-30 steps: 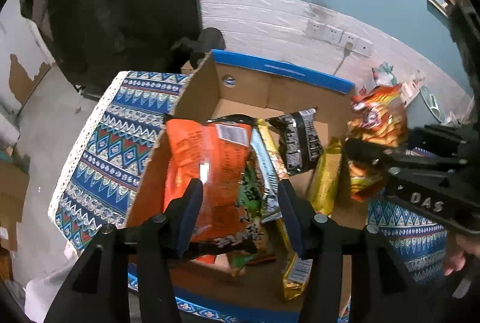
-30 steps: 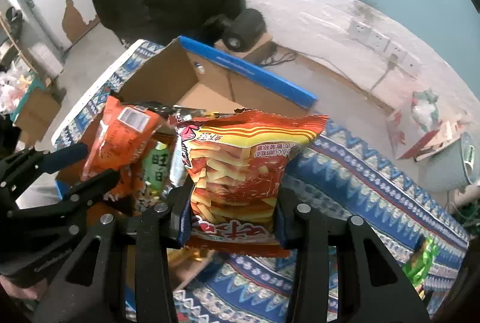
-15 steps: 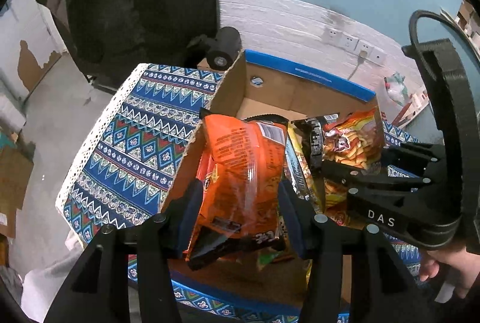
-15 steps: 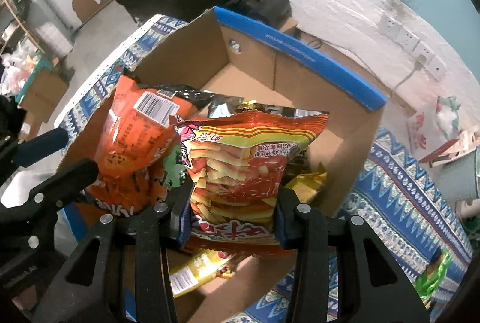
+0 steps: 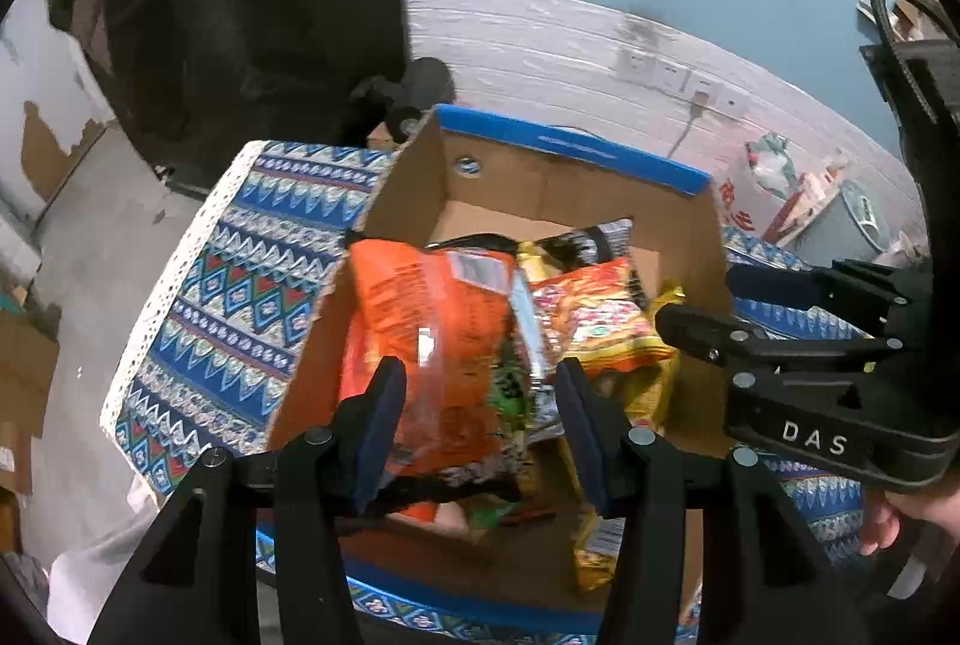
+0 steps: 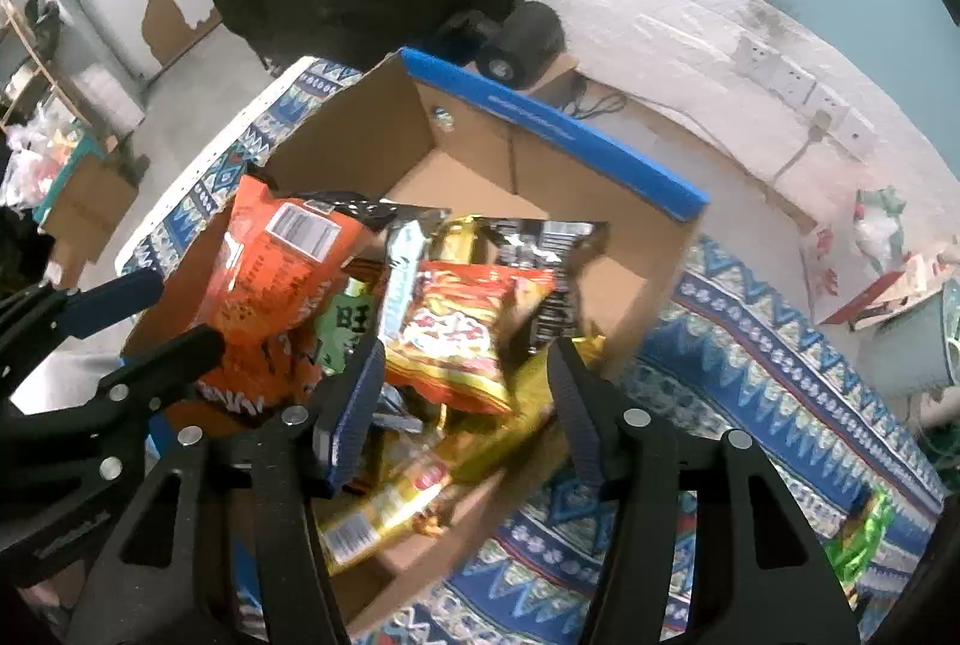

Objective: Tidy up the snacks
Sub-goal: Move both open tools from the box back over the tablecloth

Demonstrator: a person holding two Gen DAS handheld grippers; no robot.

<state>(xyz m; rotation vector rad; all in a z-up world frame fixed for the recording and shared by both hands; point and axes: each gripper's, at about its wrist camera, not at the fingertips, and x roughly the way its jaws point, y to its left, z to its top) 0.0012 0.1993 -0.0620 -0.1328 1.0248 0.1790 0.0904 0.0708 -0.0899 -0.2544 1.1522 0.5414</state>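
Open cardboard box (image 6: 606,285) with a blue-taped rim sits on a patterned blue tablecloth (image 5: 240,285); glossy foil snack packs are stacked inside. Left gripper (image 5: 474,411) is clamped on the orange chip bag (image 5: 432,345) at its lower part, holding it at a moderate width. That bag stands near upright at the box's left wall, long axis vertical, barcode end up, crinkly plastic film, black band along its bottom edge. Right gripper (image 6: 462,387) jaws are opening, pads clear of the red-yellow fries bag (image 6: 462,333). The bag sits loose between the fingers, lying tilted on the pile mid-box, its top seam toward the far wall. Behind it a black-silver pack (image 6: 540,273) leans up; a gold wrapper (image 6: 390,501) lies flat below, long axis running diagonally. A green pack (image 6: 345,327) is wedged between the orange bag and the fries bag.
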